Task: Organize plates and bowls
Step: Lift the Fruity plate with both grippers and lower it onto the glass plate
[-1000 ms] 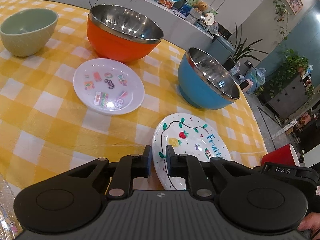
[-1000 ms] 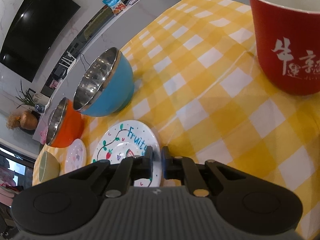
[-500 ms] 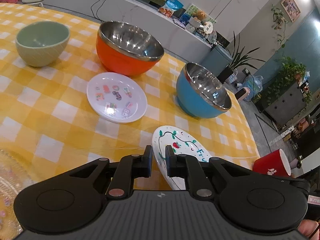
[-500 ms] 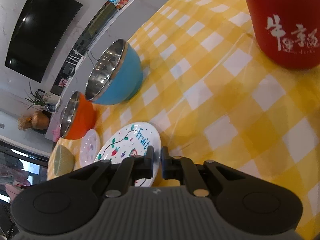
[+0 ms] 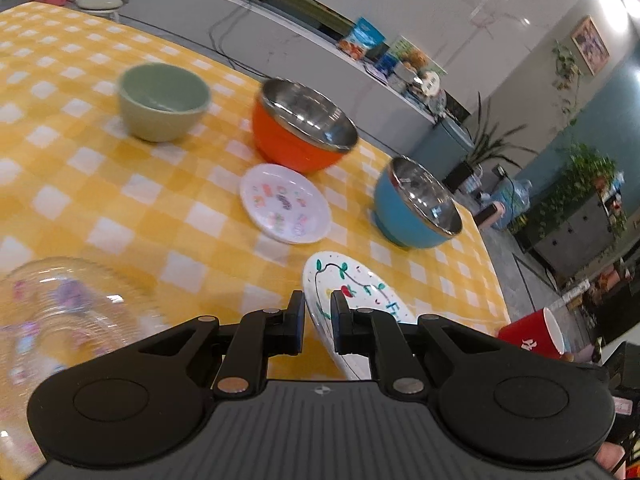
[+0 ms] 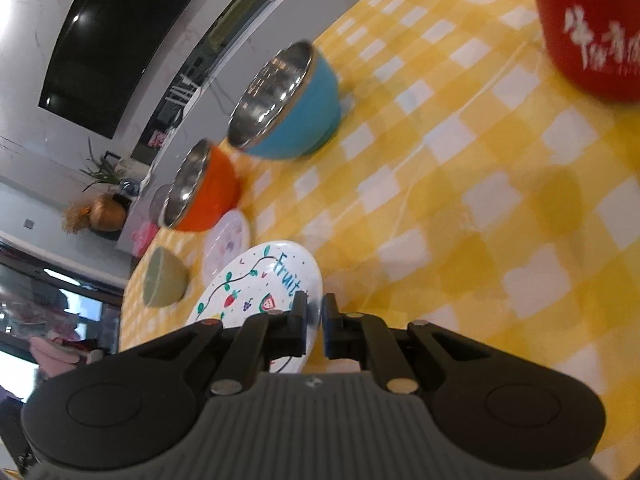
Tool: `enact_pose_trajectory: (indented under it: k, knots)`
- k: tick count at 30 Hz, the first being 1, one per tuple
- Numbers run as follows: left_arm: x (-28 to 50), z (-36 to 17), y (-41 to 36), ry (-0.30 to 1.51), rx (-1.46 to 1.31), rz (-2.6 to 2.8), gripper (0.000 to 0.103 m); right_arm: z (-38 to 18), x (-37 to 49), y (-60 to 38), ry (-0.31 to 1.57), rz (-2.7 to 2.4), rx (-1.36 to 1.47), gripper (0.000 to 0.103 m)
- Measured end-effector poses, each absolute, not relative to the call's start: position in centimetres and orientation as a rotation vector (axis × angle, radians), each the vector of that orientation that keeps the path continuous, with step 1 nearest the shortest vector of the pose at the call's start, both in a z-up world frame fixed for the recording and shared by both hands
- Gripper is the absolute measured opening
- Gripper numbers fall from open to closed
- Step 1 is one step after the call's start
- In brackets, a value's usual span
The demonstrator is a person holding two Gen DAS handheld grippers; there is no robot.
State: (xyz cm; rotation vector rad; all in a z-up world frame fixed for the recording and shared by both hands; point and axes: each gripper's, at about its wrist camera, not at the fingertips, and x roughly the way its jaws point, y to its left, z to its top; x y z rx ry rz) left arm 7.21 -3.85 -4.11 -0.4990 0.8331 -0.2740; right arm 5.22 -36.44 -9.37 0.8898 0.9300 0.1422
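Observation:
A white plate painted with fruit and the word "Fruit" hangs tilted above the yellow checked tablecloth. My left gripper is shut on its near rim. In the right wrist view the same fruit plate has its opposite rim pinched in my right gripper, also shut. Beyond it lie a small white sticker plate, an orange steel-lined bowl, a blue steel-lined bowl and a pale green bowl.
A clear patterned glass plate lies at the near left. A red cup stands at the table's right end. The table edge drops off past the blue bowl, with a counter and plants behind.
Both grippers have risen and drawn back with the fruit plate, which now tilts off the cloth. The bowls look farther away, and the glass plate has come into view at the left.

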Motion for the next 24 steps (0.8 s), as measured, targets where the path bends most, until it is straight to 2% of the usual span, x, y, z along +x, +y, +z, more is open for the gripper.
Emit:
enact_pose_trajectory:
  k: [13, 24]
  knots:
    - [3.3, -2.0, 3.1, 0.772, -0.51, -0.197, 0.014, -9.0, 2.9, -28.8, 0.95, 0.286, 0.896, 0.006]
    - [1.8, -3.3, 8.7, 0.784, -0.556, -0.13, 0.014, -9.6, 3.1, -21.6, 0.956, 0.398, 0.848, 0.007]
